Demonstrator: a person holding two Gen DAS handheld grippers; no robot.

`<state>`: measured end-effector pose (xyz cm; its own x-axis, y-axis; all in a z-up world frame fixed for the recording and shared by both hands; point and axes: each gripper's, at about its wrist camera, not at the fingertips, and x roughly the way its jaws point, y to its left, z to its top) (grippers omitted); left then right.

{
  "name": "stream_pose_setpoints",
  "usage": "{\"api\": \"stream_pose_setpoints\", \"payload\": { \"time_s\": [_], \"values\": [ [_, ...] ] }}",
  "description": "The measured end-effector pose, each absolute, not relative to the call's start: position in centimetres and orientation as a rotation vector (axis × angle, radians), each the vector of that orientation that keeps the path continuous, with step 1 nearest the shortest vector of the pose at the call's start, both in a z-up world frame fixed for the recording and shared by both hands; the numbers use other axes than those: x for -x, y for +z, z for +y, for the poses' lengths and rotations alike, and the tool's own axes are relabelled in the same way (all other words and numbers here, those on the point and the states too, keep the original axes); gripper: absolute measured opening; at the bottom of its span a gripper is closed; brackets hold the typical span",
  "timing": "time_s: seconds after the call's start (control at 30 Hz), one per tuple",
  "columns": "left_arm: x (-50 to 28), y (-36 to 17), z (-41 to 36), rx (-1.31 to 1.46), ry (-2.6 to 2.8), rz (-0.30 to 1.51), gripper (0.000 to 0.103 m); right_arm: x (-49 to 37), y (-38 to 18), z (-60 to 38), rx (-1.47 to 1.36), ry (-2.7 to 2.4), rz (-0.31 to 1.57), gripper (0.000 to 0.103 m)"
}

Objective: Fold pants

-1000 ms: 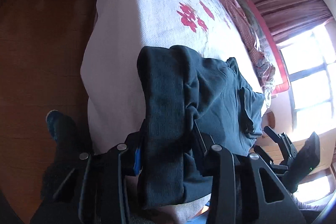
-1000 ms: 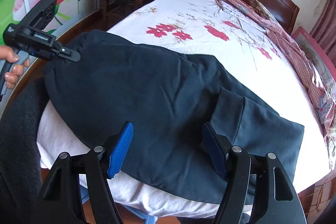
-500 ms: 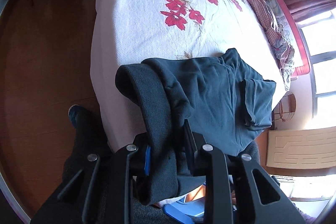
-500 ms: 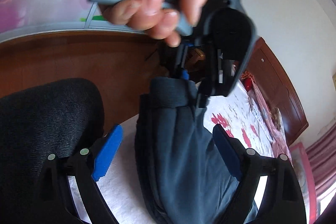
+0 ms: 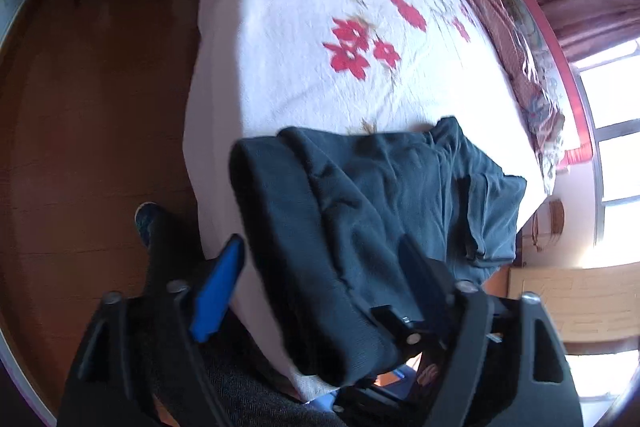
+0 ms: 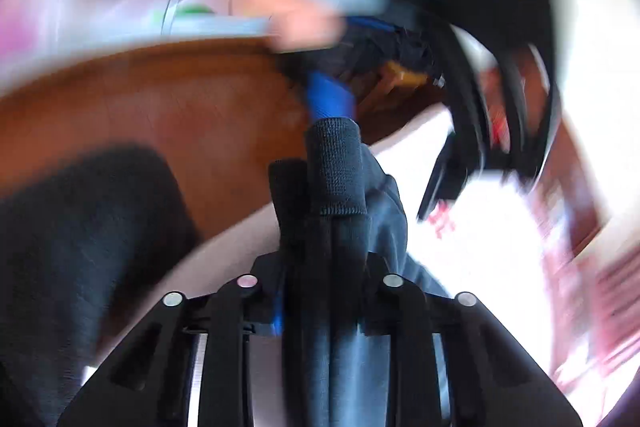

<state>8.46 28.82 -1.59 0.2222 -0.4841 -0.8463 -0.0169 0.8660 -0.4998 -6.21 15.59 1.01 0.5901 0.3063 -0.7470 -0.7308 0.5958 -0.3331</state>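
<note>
Right gripper [image 6: 320, 267] clenches the bunched ribbed band of the dark pants [image 5: 380, 207]; its jaws have just closed there. Left gripper [image 5: 320, 275], jaws just opened, straddles the same band unpressed. Pants lie along the bed's [image 5: 320, 7] near edge, trailing rightward.

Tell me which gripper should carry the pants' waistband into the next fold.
Right gripper: its jaws have just closed on the waistband. The left gripper has just opened and holds nothing.

Dark pants [image 5: 384, 203] between spread left claw [image 5: 320, 267]
</note>
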Motion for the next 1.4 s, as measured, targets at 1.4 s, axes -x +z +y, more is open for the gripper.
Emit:
{"api": "stream_pose_setpoints", "payload": {
  "time_s": [1.4],
  "values": [
    [-3.4, 2.1, 0.9, 0.192, -0.679, 0.930, 0.101, 11.8, -0.8, -38.5, -1.080, -0.098, 0.556, 0.046]
  ]
}}
